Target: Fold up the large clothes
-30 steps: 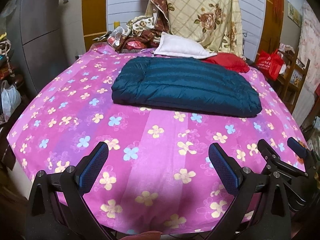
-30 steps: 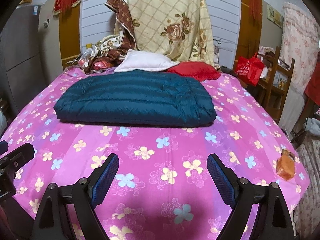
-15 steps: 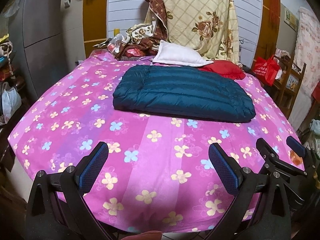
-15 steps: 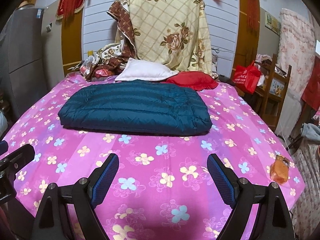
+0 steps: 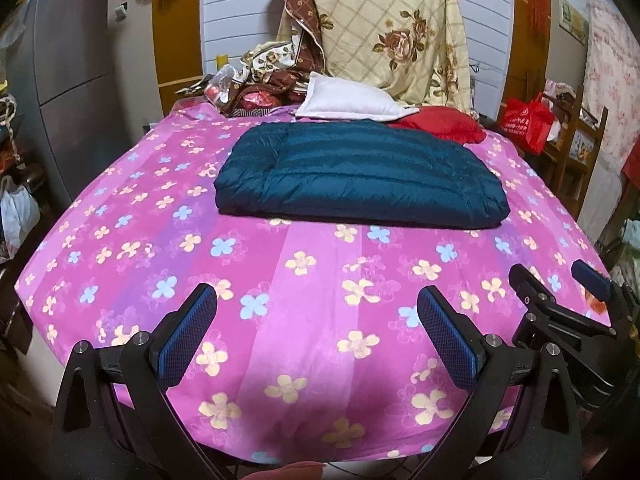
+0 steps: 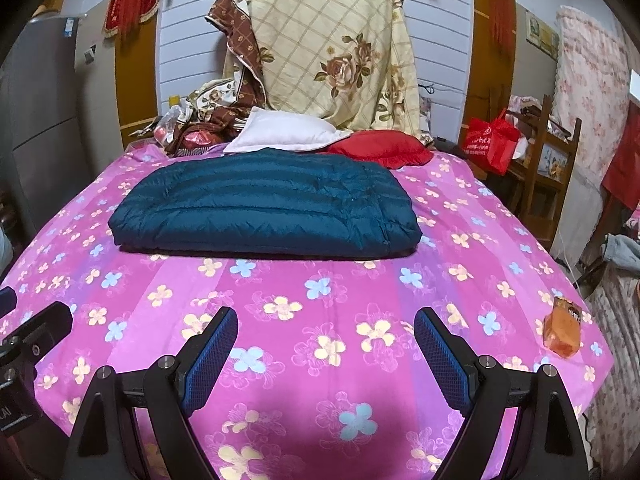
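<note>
A dark teal quilted down jacket (image 5: 360, 176) lies folded into a flat rectangle on the far half of the pink flowered bed (image 5: 312, 296); it also shows in the right wrist view (image 6: 268, 204). My left gripper (image 5: 318, 332) is open and empty, held back over the bed's near edge, well short of the jacket. My right gripper (image 6: 326, 344) is open and empty too, over the near edge. The right gripper shows at the right edge of the left wrist view (image 5: 560, 284).
A white pillow (image 6: 280, 134) and a red cushion (image 6: 380, 148) lie behind the jacket, below a hanging floral quilt (image 6: 332, 48). An orange packet (image 6: 562, 332) lies at the bed's right edge. A grey fridge (image 5: 68, 92) stands left, a wooden shelf (image 6: 552, 160) right.
Both grippers have pulled back and risen a little, so the jacket sits farther off and more of the wall shows. The jacket has not moved. Jaws stay open.
</note>
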`<state>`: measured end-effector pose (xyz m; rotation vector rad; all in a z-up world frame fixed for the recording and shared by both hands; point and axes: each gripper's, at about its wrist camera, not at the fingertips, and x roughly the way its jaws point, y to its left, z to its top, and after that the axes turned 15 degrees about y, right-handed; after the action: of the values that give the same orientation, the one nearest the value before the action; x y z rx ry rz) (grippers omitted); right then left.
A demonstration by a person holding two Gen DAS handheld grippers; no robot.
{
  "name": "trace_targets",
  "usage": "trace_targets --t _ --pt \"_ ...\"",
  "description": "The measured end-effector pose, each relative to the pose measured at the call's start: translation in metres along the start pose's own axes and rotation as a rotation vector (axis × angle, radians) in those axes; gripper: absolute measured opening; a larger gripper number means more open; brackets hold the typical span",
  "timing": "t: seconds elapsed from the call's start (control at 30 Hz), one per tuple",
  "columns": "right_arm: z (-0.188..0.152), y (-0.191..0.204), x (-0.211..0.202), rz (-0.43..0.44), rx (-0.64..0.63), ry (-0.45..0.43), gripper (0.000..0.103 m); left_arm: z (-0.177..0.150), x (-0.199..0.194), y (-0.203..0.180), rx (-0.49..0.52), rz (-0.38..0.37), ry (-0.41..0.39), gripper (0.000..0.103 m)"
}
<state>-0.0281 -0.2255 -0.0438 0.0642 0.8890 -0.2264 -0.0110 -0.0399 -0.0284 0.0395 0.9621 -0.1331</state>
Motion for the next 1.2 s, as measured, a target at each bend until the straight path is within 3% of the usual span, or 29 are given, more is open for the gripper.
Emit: trace_targets --t 0.73,1.0,1.2 --pt "-0.006 0.001 0.018 0.005 -0.008 0.031 0.088 -0.003 0.018 -0.003 0.017 0.004 0.029 0.101" --pt "0.013 -0.001 0.029 0.016 -0.015 0.032 0.088 0.008 0.033 -0.002 0.029 -0.021 0.064 0.101" --pt "0.029 0.000 0.043 0.018 -0.011 0.047 0.088 0.028 0.041 0.007 0.007 0.008 0.045 0.101"
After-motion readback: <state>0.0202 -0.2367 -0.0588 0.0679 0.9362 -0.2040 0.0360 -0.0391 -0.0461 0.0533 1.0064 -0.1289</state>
